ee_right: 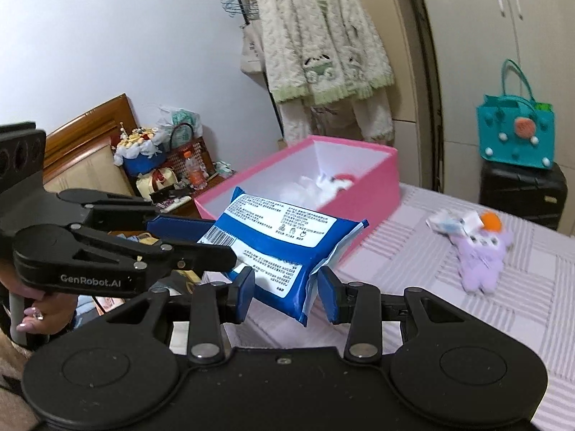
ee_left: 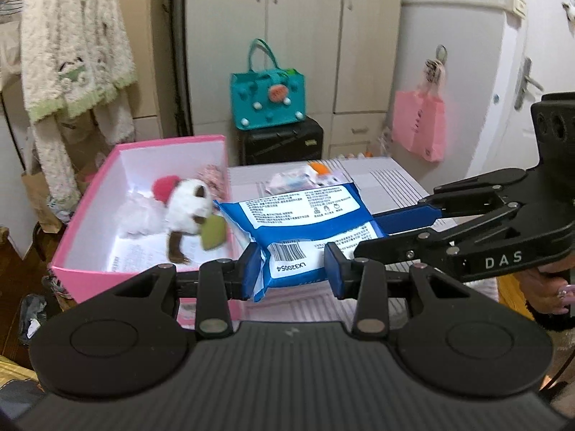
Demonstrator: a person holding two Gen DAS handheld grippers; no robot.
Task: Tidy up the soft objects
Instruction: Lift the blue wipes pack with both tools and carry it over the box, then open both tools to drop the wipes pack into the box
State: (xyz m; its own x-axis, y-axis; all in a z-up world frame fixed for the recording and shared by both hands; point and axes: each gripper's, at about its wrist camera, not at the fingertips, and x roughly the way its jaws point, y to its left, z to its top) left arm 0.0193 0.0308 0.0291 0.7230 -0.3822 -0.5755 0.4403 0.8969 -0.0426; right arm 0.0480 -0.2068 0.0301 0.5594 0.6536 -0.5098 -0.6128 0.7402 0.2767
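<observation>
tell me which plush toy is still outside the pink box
The purple toy, lying on the striped bedcover; the white-and-brown toy is already in the pink box.

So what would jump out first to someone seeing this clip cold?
The blue and white soft pack, held in the air between both grippers, left and right, just beside the open pink box. Inside the box lies a white plush toy; a purple one remains on the striped bed.
</observation>
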